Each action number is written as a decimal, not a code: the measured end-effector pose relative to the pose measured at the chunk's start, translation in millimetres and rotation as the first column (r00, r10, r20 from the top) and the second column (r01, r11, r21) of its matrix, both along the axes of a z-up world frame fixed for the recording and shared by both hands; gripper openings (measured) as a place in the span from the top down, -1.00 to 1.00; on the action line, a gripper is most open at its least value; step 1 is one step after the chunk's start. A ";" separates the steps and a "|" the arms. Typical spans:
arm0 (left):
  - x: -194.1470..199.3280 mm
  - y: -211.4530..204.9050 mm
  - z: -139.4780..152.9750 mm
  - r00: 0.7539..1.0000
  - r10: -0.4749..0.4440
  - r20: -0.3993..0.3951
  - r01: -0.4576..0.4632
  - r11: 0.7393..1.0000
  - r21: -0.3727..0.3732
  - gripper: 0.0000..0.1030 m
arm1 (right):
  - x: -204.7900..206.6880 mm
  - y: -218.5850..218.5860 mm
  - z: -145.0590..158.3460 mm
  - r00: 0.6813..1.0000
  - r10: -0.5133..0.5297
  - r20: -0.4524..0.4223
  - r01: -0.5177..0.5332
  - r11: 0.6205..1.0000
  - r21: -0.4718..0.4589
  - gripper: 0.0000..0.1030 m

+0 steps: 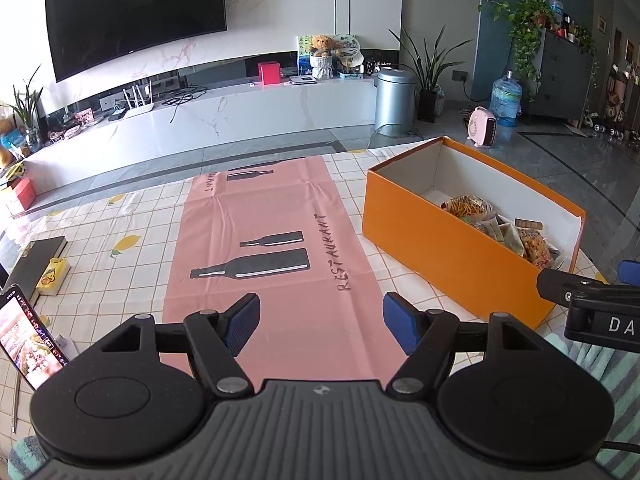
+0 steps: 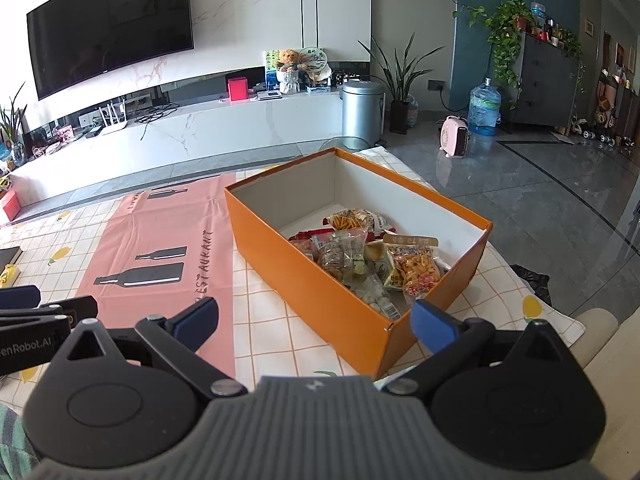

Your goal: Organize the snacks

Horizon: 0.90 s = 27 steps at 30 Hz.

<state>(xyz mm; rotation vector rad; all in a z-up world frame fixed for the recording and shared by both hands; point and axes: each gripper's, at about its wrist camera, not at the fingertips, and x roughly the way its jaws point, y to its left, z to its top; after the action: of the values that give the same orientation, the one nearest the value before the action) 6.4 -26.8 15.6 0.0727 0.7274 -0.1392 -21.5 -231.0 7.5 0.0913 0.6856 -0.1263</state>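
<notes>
An orange box (image 2: pixel 316 292) stands on the table at the right, with several snack packets (image 2: pixel 360 256) piled in its near half. It also shows in the left wrist view (image 1: pixel 444 248) with the snack packets (image 1: pixel 504 228) inside. My left gripper (image 1: pixel 320 326) is open and empty above the pink mat (image 1: pixel 272 240). My right gripper (image 2: pixel 316 322) is open and empty, held just in front of the box's near corner. Each gripper shows at the edge of the other's view.
A checked tablecloth (image 1: pixel 120 248) covers the table. A phone (image 1: pixel 28 332), a dark book (image 1: pixel 36 260) and a small yellow box (image 1: pixel 54 276) lie at the left. Beyond the table are a TV console (image 1: pixel 200 120), a metal bin (image 1: pixel 394 98) and the floor.
</notes>
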 end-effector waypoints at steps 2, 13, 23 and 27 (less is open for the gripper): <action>0.4 0.4 0.5 1.000 0.003 -0.001 -0.003 1.000 -0.001 -0.60 | -0.2 -0.1 0.1 1.000 -0.001 0.001 0.001 1.000 0.002 -0.92; 0.5 1.5 2.2 1.000 0.008 0.000 -0.008 1.000 0.002 -0.60 | 0.7 2.9 0.3 1.000 0.011 0.001 -0.011 1.000 -0.007 -0.92; 0.6 2.0 2.8 1.000 0.007 0.000 -0.007 1.000 0.002 -0.60 | -0.6 2.7 1.2 1.000 0.001 0.004 -0.001 1.000 -0.006 -0.92; 0.6 1.9 2.8 1.000 0.007 0.000 -0.007 1.000 0.003 -0.61 | -0.5 3.1 1.1 1.000 0.005 0.005 -0.005 1.000 -0.007 -0.92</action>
<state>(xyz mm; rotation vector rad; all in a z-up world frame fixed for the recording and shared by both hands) 6.9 -24.9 18.3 0.0731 0.7281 -0.1316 -22.0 -227.9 8.6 0.0834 0.6804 -0.1236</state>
